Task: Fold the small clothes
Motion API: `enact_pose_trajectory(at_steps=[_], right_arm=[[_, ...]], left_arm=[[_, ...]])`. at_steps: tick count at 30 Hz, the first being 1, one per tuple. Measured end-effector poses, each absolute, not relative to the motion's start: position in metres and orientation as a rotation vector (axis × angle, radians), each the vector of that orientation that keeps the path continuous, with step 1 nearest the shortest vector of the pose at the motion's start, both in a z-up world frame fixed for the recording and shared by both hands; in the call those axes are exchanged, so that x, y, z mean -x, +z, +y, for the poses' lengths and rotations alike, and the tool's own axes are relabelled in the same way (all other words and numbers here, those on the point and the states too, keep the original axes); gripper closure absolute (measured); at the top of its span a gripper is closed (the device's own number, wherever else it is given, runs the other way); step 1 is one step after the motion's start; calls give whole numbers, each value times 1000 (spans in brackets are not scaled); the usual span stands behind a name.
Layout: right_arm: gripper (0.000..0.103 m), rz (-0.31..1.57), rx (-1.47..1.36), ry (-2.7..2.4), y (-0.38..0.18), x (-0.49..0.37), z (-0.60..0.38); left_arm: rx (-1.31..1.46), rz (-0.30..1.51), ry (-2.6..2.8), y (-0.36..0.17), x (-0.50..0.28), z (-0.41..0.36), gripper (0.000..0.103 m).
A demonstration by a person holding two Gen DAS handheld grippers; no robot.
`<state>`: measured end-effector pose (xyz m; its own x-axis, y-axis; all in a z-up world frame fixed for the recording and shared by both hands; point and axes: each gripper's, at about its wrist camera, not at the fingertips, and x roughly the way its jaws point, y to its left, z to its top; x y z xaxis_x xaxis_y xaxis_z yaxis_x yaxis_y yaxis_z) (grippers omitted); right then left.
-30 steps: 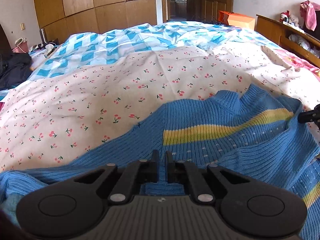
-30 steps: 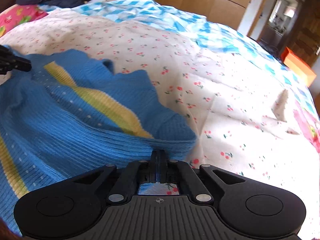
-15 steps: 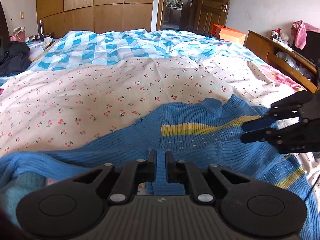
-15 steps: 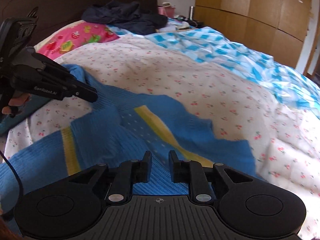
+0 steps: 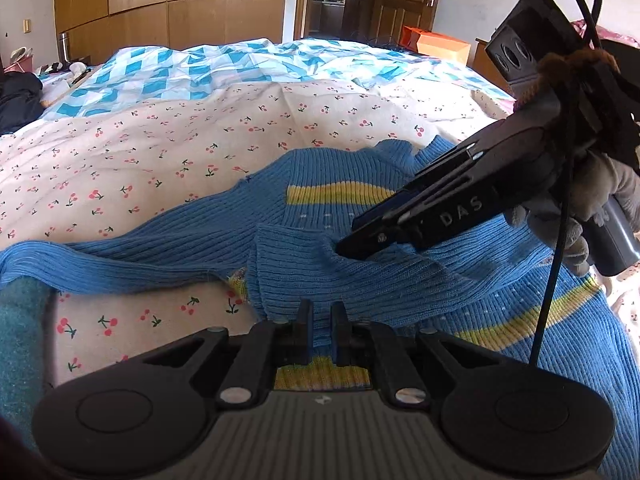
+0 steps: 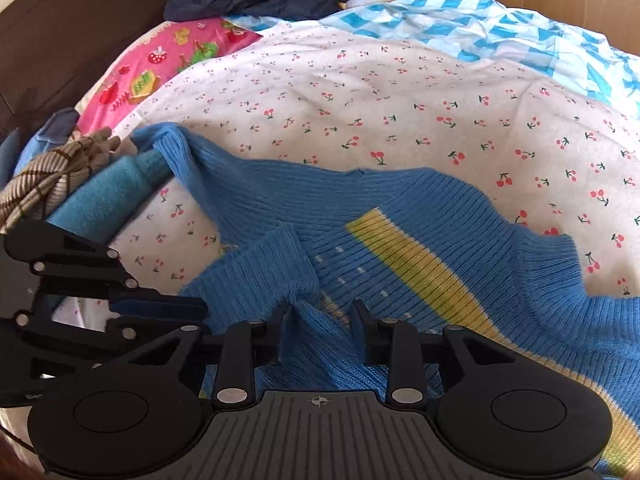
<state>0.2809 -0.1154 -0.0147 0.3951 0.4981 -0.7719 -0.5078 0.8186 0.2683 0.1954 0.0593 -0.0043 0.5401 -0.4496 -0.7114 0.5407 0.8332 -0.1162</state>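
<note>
A blue ribbed sweater (image 5: 360, 208) with a yellow stripe lies spread on the cherry-print sheet (image 5: 160, 152), and both tools work at its near hem. In the left wrist view the left gripper (image 5: 320, 320) has its fingers nearly together, pinching a fold of the sweater's blue knit between them. That view alone shows the right gripper (image 5: 348, 246) from outside: it reaches in from the right side of the sweater, held by a gloved hand (image 5: 576, 216), its tips resting on a raised fold of the knit, though its gap cannot be judged from this angle. The right wrist view settles it: the right gripper (image 6: 320, 320) stands spread wide, with a bunched ridge of sweater (image 6: 400, 208) rising between the fingers but not clamped. Only this view shows what lies to the left of the sweater: a teal towel (image 6: 104, 196) touching the sleeve end, a brown checked cloth (image 6: 44, 180) beside it, and the left gripper (image 6: 200, 308) side-on at the hem.
</note>
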Motion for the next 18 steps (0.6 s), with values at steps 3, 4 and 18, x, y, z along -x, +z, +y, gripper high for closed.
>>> enact_pose_trajectory(at_steps=[3,4,18], right_arm=[[71,989,-68,634,-12,-289,-125],[71,997,-88,638,-12,-292,-125],[75,1047,-3,620,-27,-300,-92]], left_arm=[[-126,799,-593,-4,-191,60,89],[-126,797,-593,-3,-191,60,89],[-106,798,-582,-7,-190,60,89]])
